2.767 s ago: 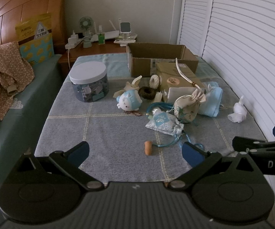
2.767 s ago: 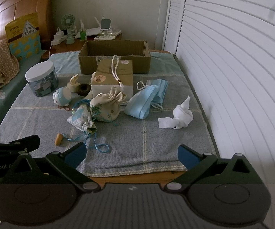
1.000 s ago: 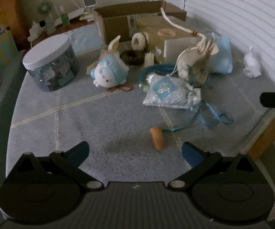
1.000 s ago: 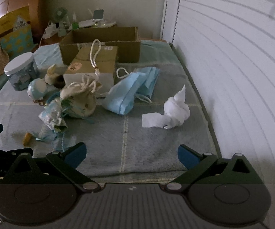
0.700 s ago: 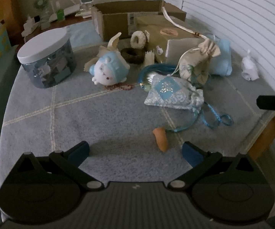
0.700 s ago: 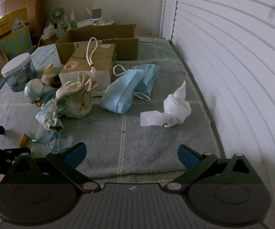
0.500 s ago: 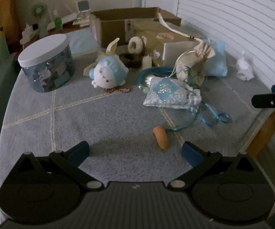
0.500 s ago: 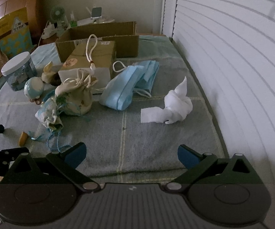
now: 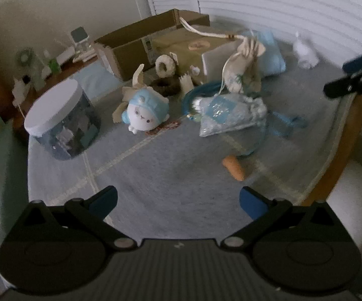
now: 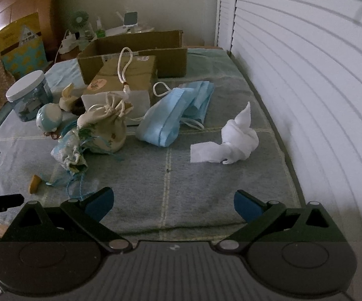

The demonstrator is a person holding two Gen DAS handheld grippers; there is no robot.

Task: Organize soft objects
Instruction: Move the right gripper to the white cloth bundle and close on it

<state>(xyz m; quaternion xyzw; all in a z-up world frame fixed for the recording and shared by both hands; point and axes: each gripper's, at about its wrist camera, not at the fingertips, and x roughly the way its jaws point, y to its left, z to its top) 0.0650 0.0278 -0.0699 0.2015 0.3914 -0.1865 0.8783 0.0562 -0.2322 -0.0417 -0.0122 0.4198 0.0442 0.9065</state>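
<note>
Soft things lie scattered on a grey checked cloth (image 9: 156, 180). A blue-and-white plush toy (image 9: 144, 111) sits at centre left, a shiny blue pouch (image 9: 227, 114) to its right, and a cream drawstring bag (image 10: 105, 125) behind that. Blue face masks (image 10: 173, 118) and a crumpled white tissue (image 10: 236, 140) lie further right. A small orange piece (image 9: 233, 166) rests near the front. My left gripper (image 9: 178, 200) is open and empty over bare cloth. My right gripper (image 10: 172, 200) is open and empty too, in front of the tissue.
An open cardboard box (image 10: 135, 52) stands at the back with a tan box (image 10: 125, 77) in front of it. A white-lidded jar (image 9: 60, 123) stands at the left. White louvred doors (image 10: 306, 75) run along the right. The table's wooden edge (image 9: 341, 150) shows at the right.
My left gripper has swung closer to the plush toy and tilted, so the scene sits rotated and blurred. My right gripper has edged forward slightly. Both stay open.
</note>
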